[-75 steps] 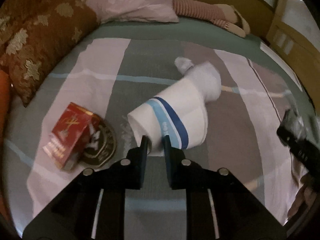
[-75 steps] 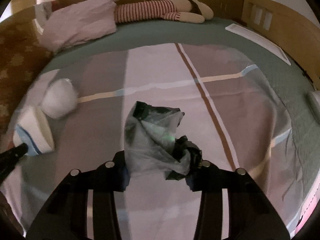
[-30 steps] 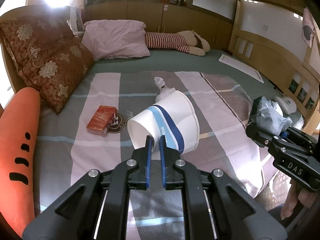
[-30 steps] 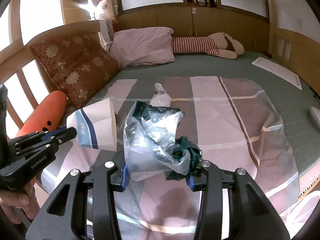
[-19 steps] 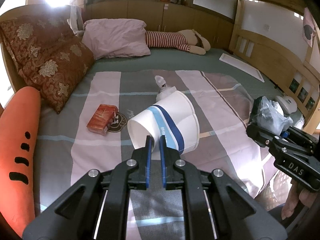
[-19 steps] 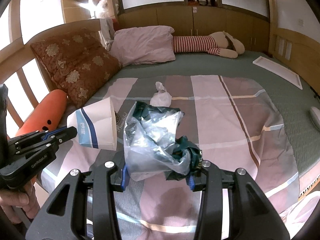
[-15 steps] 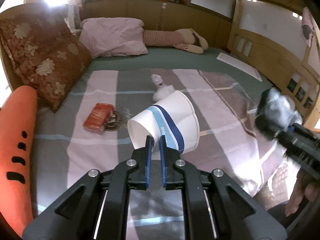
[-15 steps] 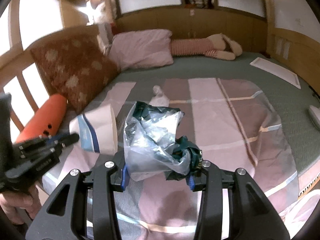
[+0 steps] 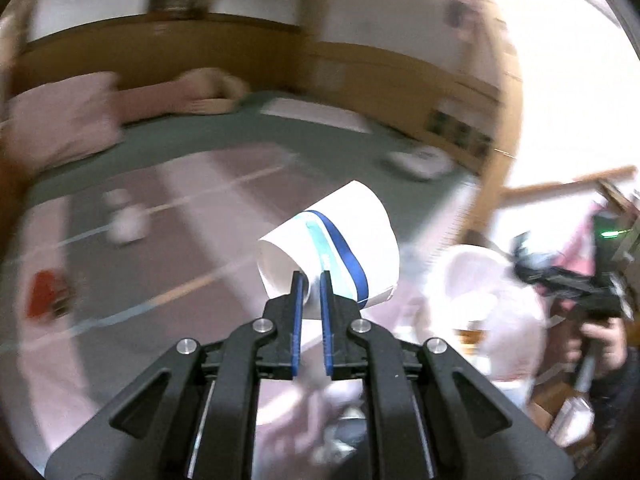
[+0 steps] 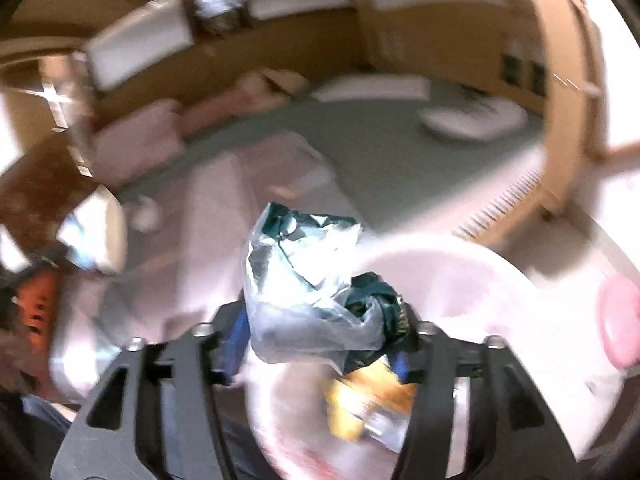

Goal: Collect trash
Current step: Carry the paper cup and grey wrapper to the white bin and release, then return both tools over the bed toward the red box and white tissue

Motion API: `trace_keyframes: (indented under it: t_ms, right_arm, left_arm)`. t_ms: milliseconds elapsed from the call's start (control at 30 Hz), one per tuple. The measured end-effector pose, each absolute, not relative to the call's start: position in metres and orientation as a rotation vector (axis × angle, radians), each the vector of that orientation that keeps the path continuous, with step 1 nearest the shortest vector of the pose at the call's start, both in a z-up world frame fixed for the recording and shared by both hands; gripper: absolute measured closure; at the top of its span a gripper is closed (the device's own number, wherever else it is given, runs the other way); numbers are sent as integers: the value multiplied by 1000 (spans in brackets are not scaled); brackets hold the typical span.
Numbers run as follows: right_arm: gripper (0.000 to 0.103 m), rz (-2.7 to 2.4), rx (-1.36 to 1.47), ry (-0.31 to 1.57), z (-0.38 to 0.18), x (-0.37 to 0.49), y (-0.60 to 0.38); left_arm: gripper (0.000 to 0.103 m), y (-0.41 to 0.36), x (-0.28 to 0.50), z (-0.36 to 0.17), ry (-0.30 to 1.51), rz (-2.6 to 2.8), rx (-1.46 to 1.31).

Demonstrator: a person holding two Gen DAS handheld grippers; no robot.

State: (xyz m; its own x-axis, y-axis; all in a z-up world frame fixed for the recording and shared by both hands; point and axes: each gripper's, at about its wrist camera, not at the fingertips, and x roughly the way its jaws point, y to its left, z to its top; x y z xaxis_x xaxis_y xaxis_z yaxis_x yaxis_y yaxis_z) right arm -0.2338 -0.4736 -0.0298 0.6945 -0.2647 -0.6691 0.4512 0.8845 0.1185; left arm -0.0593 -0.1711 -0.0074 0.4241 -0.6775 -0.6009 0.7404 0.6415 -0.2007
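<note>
My left gripper (image 9: 311,280) is shut on the rim of a white paper cup (image 9: 340,248) with blue stripes and holds it in the air. My right gripper (image 10: 320,332) is shut on a crumpled clear plastic bag (image 10: 304,280) with dark green inside, held above a white bin (image 10: 500,312) that holds yellow trash (image 10: 360,404). The bin also shows in the left wrist view (image 9: 484,296), right of the cup. The cup shows blurred at the left of the right wrist view (image 10: 94,236). Both views are motion-blurred.
On the striped bed (image 9: 180,248) lie a white crumpled wad (image 9: 128,224) and a red box (image 9: 48,296). Pillows (image 9: 60,128) lie at the head. A wooden bed post (image 9: 496,152) stands by the bin. A white device (image 9: 420,162) lies on the green sheet.
Both grippers have swung right, away from the bed middle toward the white bin, which has come into view. Each keeps its hold on its item.
</note>
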Motion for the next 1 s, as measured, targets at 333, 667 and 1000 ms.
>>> trace_keyframes:
  t_ms: [333,667,1000]
  right_arm:
    - [30,-500,420,286,58,-310,-502]
    - [30,-229,272,489,22,-199,-409]
    - [23,100,114,571,24,-42,-244]
  left_arm:
    - [25,-342,-134,-8,817,-1129,282]
    - [9,-215,-66,3,706,-758,162]
    - [8,23,29,-20,637,-132,9]
